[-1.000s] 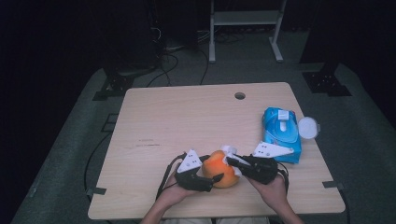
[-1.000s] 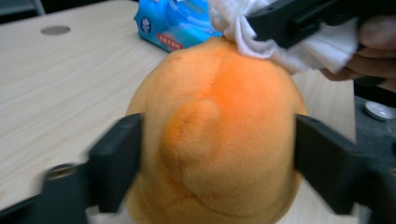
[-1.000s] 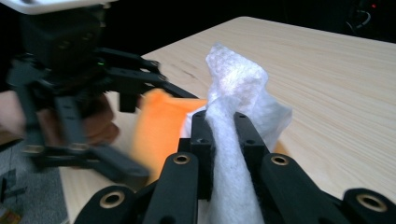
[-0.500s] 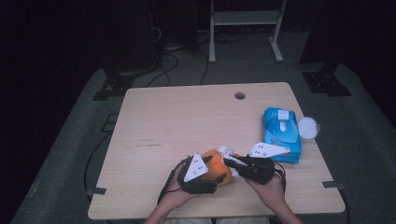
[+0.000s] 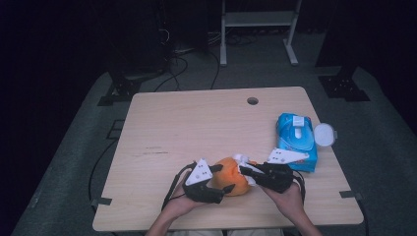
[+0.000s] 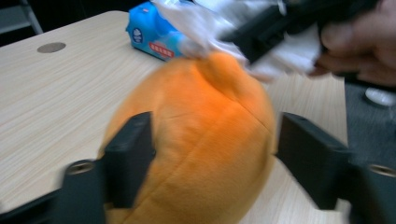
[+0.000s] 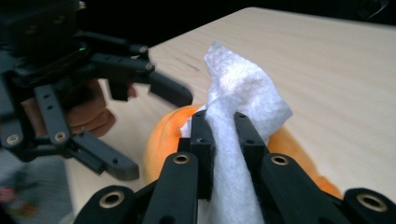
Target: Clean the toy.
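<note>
High view: dim, soft overall, room beyond the worktop (image 5: 196, 123) nearly black, light from above, weak shadows, no glare. My left gripper view: motion blur, esp. wipe (image 6: 205, 23) at top and my jaws. My right gripper view: sharper, wipe bright, bkgd soft.

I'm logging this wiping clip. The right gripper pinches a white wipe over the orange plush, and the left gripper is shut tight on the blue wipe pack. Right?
Not quite. The left gripper is not on the blue wipe pack; in the left gripper view its jaws straddle the orange plush, spread wide. The pack lies apart by the table's right edge. The right gripper does pinch the white wipe over the plush.
</note>
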`<state>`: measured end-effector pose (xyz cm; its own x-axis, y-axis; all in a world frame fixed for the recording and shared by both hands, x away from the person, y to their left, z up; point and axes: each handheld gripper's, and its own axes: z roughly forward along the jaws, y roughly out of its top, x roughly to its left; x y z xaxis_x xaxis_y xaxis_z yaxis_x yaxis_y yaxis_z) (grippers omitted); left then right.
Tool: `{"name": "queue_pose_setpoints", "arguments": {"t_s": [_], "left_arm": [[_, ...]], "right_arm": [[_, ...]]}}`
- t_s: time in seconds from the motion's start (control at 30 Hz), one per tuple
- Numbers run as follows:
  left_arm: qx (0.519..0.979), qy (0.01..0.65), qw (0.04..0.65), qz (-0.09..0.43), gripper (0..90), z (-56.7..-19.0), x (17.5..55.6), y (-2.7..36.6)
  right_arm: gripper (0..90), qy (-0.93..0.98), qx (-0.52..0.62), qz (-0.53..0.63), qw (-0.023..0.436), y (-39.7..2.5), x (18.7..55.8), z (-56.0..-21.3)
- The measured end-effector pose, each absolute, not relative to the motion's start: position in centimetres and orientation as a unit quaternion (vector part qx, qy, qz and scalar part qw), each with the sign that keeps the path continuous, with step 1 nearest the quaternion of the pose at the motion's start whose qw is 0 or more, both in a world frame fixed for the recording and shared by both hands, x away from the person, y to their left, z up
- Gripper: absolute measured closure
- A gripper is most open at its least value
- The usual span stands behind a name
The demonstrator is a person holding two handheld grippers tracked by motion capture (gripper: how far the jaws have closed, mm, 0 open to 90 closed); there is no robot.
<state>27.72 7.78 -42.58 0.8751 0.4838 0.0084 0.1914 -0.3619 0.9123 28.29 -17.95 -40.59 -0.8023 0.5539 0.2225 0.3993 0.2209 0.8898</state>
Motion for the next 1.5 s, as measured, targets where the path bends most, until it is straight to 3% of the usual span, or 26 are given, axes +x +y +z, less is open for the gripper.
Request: {"name": "queue_pose_setpoints", "arguments": {"t_s": [0.07, 0.1, 0.2, 0.23, 0.4, 0.47, 0.57, 0.63, 0.77, 0.87, 1.03, 1.1, 1.27, 1.5], "left_arm": [[0.822, 0.203, 0.513, 0.143, 10.6, -43.2, 27.8, 7.3], [0.825, 0.199, 0.509, 0.147, 12.7, -43.5, 27.7, 7.2], [0.822, 0.195, 0.503, 0.182, 37.2, -43.1, 27.3, 7.1], [0.816, 0.198, 0.505, 0.198, 41.5, -42.8, 27.2, 7.0], [0.808, 0.218, 0.470, 0.282, 40.4, -42.5, 26.8, 6.7], [0.817, 0.215, 0.472, 0.252, 37.3, -42.8, 26.8, 6.5], [0.832, 0.203, 0.490, 0.162, 28.3, -42.7, 27.0, 6.9], [0.810, 0.216, 0.533, 0.112, 28.4, -42.0, 27.6, 8.2], [0.782, 0.272, 0.543, 0.139, 24.8, -42.1, 28.5, 9.3], [0.784, 0.293, 0.529, 0.137, 28.4, -43.1, 28.8, 9.3], [0.835, 0.233, 0.493, 0.074, 33.2, -42.9, 28.0, 8.7], [0.840, 0.213, 0.494, 0.072, 32.8, -42.1, 27.6, 8.8], [0.813, 0.218, 0.531, 0.098, 20.9, -41.1, 28.3, 8.5], [0.828, 0.231, 0.501, 0.100, 20.6, -43.8, 29.4, 7.2]], "right_arm": [[80.3, 0.785, 0.286, 0.546, 0.060, -17.3, 27.8, -40.4], [80.2, 0.791, 0.272, 0.544, 0.063, -16.6, 27.5, -40.3], [80.3, 0.791, 0.280, 0.540, 0.071, -16.9, 28.0, -40.4], [80.3, 0.782, 0.293, 0.545, 0.070, -17.4, 28.3, -40.6], [80.2, 0.770, 0.305, 0.553, 0.091, -17.6, 28.1, -40.1], [80.1, 0.772, 0.302, 0.553, 0.083, -17.2, 28.2, -40.3], [80.1, 0.781, 0.312, 0.537, 0.070, -17.1, 29.0, -41.6], [80.1, 0.783, 0.325, 0.526, 0.066, -17.6, 29.4, -42.6], [80.1, 0.794, 0.319, 0.514, 0.062, -17.9, 29.2, -42.4], [80.0, 0.798, 0.314, 0.511, 0.061, -17.8, 29.0, -42.0], [79.9, 0.786, 0.325, 0.522, 0.065, -18.0, 29.2, -41.6], [79.9, 0.790, 0.328, 0.515, 0.056, -18.1, 29.5, -42.0], [80.0, 0.806, 0.314, 0.502, 0.012, -17.5, 29.2, -43.0], [79.9, 0.817, 0.299, 0.492, 0.008, -19.0, 28.8, -42.7]]}}
